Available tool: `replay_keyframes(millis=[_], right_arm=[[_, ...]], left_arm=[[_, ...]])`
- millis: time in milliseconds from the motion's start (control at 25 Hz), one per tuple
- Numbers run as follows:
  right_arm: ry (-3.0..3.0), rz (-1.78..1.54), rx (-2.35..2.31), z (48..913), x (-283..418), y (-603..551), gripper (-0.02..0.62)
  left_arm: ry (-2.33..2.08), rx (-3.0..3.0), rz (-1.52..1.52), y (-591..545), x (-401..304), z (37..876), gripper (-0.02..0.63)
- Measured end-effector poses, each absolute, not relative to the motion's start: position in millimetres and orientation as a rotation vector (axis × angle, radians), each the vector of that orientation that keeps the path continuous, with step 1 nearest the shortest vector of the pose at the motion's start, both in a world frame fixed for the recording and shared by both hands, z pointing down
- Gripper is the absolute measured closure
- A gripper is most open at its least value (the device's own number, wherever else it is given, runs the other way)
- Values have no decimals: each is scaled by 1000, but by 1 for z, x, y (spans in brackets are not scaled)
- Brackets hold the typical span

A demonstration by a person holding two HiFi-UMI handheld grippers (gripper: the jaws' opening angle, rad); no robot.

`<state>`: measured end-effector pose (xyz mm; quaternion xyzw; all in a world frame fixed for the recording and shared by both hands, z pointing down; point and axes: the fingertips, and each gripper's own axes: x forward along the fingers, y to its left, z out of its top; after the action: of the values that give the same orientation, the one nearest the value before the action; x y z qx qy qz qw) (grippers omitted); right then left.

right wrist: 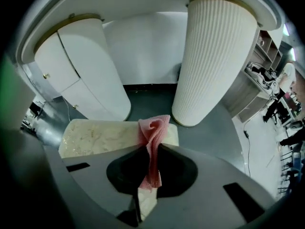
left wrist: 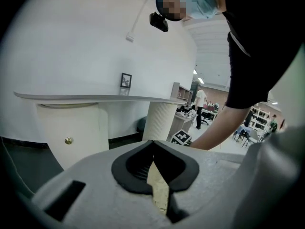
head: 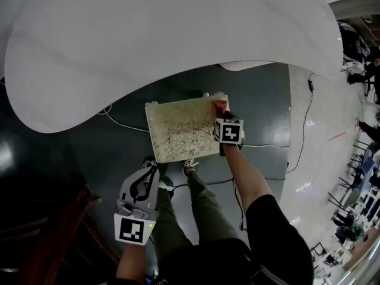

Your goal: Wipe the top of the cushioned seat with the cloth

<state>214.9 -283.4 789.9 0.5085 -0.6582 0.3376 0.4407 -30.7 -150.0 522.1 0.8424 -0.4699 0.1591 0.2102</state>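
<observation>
Dark glossy floor [head: 261, 100] runs under a big curved white counter [head: 178, 40], w/ a ribbed white column [right wrist: 214, 56] off to the far right. The cushioned seat [head: 178, 129], beige and speckled, sits on the floor just ahead of my shoes, its far edge tucked near the counter's overhang. My right tongs [right wrist: 151, 151] are clamped on the cloth [right wrist: 155, 128], a pink waffle-type rag. It's pinched in a fold btwn the jaws, w/ the free end fanned out past the tips. From the head view the cloth sits at the seat's far right corner; can't tell if it's pressed onto the top or a touch above it. My left tongs [left wrist: 153, 147] are pulled together w/ nothing gripped, held back near my left leg, well apart from the seat and not doing any work atm. I'd judge I'm at the start of a wipe pass, i.e. cloth placed at one corner w/ most of the top left to cover. Next move prob. calls for lowering the rag flat enough to get real contact, then dragging leftward along the far edge and working back toward the near side in overlapping strokes. Needs a steady grip so the fold doesn't slip out, and light pressure, esp. since the seat may slide on that slick floor w/ the other tongs not bracing it.
</observation>
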Motion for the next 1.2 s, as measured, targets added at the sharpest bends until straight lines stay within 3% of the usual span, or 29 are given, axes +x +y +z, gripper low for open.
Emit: replay_keyframes(millis=[280, 440, 640, 1200], right_arm=[[-1494, 804, 1360, 786, 299, -290, 569], [-1531, 792, 1392, 773, 303, -288, 569], [-1708, 833, 1328, 751, 238, -262, 569], [-1961, 1040, 936, 777, -32, -157, 569]], left_arm=[[-1279, 2352, 441, -159, -5, 523, 589], [-1279, 2358, 435, -156, 2, 523, 589], [-1278, 2358, 421, -149, -2, 518, 588], [-1379, 2267, 435, -99, -74, 522, 589]])
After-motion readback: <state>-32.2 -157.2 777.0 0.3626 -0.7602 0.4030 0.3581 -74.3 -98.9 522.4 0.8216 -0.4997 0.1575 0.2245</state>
